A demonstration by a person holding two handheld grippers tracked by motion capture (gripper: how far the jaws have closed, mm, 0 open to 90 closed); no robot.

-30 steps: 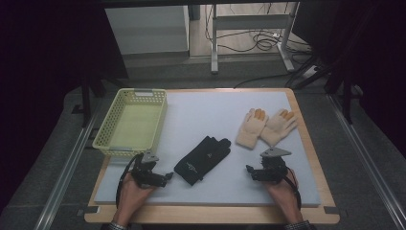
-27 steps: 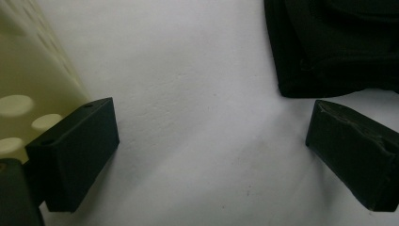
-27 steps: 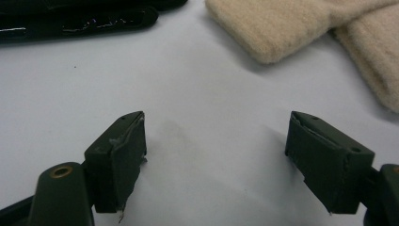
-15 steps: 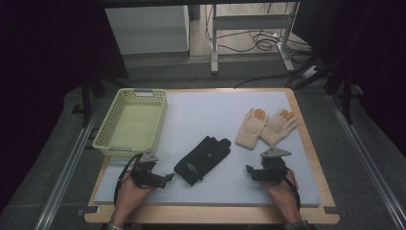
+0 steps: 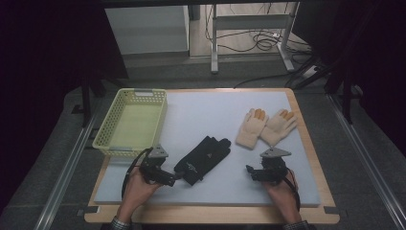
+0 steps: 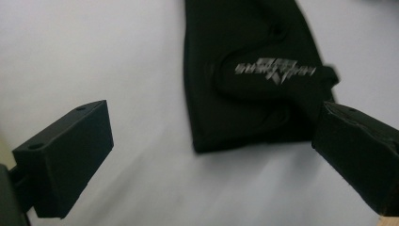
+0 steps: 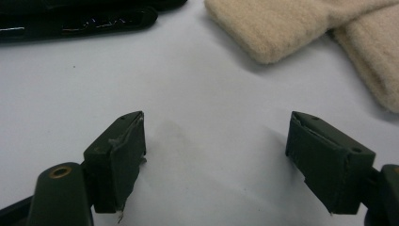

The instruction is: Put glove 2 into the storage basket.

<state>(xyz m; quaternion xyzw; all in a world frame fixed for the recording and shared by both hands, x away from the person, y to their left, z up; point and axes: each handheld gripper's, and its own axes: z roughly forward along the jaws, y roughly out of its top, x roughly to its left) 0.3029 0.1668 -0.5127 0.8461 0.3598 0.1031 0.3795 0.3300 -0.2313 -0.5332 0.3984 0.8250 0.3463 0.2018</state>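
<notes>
Black gloves, soft matte fabric with a pale printed logo, lie flat as a stacked pair near the middle of the white foam mat. Just left of their cuff, the left gripper stands wide, 1 jaw at the cuff edge. Right gripper is wide too, empty. 2 fuzzy cream gloves lie far right; a yellow lattice basket sits far left.

Wooden-edged table at frame centre, topped by a pale grey-white mat. At the mat's upper left, a yellow mesh basket. Lower centre, black gloves lying diagonally, stacked. Upper right of centre, two cream gloves with orange fingertips, side by side and touching.
</notes>
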